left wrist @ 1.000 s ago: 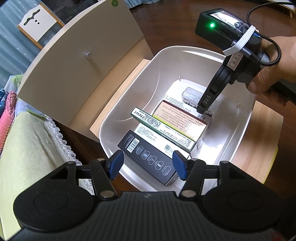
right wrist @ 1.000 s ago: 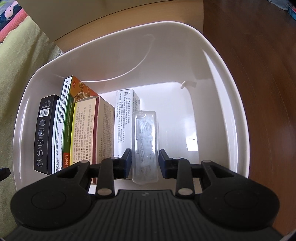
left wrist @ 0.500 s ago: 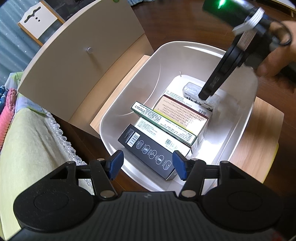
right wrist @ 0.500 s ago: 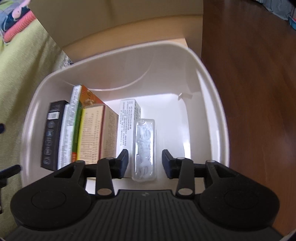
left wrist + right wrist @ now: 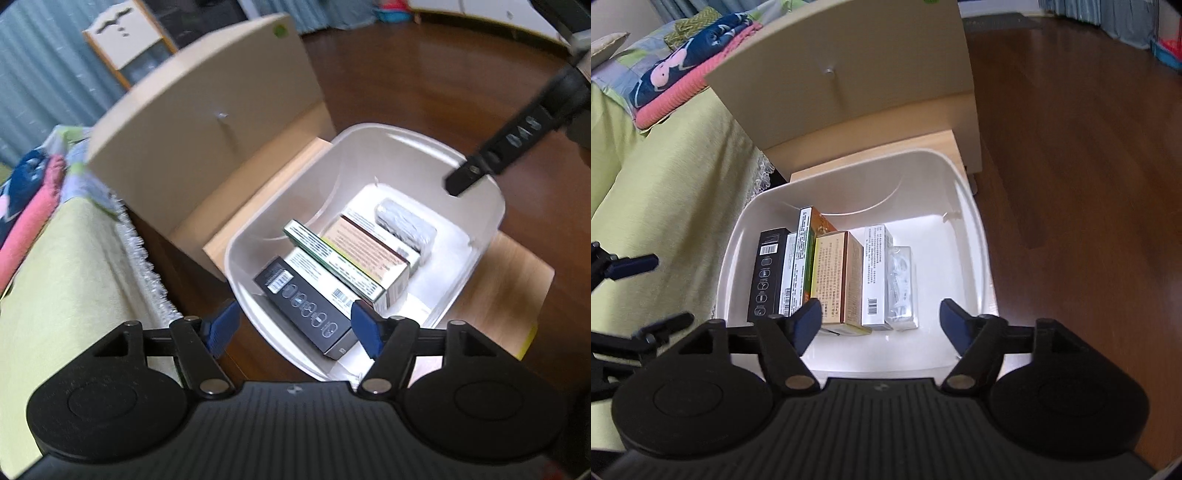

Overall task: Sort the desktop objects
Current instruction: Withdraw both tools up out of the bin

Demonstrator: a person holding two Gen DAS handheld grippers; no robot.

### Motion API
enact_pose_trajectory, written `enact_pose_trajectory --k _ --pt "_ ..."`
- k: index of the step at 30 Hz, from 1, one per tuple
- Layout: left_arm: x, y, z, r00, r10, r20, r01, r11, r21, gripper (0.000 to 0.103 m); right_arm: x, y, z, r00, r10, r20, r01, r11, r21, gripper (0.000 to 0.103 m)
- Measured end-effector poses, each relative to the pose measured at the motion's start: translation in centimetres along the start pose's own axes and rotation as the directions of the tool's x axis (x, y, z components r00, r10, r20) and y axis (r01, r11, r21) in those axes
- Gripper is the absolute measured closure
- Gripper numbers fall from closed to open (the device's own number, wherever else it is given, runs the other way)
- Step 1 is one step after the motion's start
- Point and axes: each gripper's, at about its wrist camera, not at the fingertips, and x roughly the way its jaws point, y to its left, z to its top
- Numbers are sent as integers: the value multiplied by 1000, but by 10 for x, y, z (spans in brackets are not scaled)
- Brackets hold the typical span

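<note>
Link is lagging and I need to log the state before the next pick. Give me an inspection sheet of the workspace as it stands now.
Surface: light wooden board under the bin, dark wood floor around it.
Job's things: white bin holds a row of boxes on edge: black box, green-edged box, tan box, white box, with a clear plastic case at the far right end.
Clutter: nothing seen outside the bin.
Grippers: left gripper open, empty; right gripper open, empty, above the bin.
Cables: nothing seen.
Surroundings: beige panel with a small knob; yellow-green cover with folded cloths.
</note>
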Motion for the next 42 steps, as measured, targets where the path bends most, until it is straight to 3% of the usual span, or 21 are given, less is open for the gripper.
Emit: enact_pose_trajectory --k 2,7,11,15,31,42 --pt "-11 3 1 1000 27 -11 -27 997 -69 33 -12 1 -2 1000 -6 10 6 1000 -14 22" --pt "-41 -1 1 999 46 -19 -49 980 -194 18 -38 6 -8 1000 12 29 -11 999 -31 10" --pt "-61 -8 -1 998 59 -27 -64 969 -237 10 -54 15 -13 999 36 32 -34 997 -69 1" --pt "-79 -16 -3 996 84 -37 -90 967 -237 2 -73 17 -19 999 35 36 -32 996 -80 1" --pt "-125 -54 4 993 112 -31 -115 924 -364 1 -120 11 -36 996 64 57 -61 997 -50 1" --pt "-132 -75 0 992 117 -46 -125 888 -443 1 -120 4 -50 998 49 33 -47 997 -69 1"
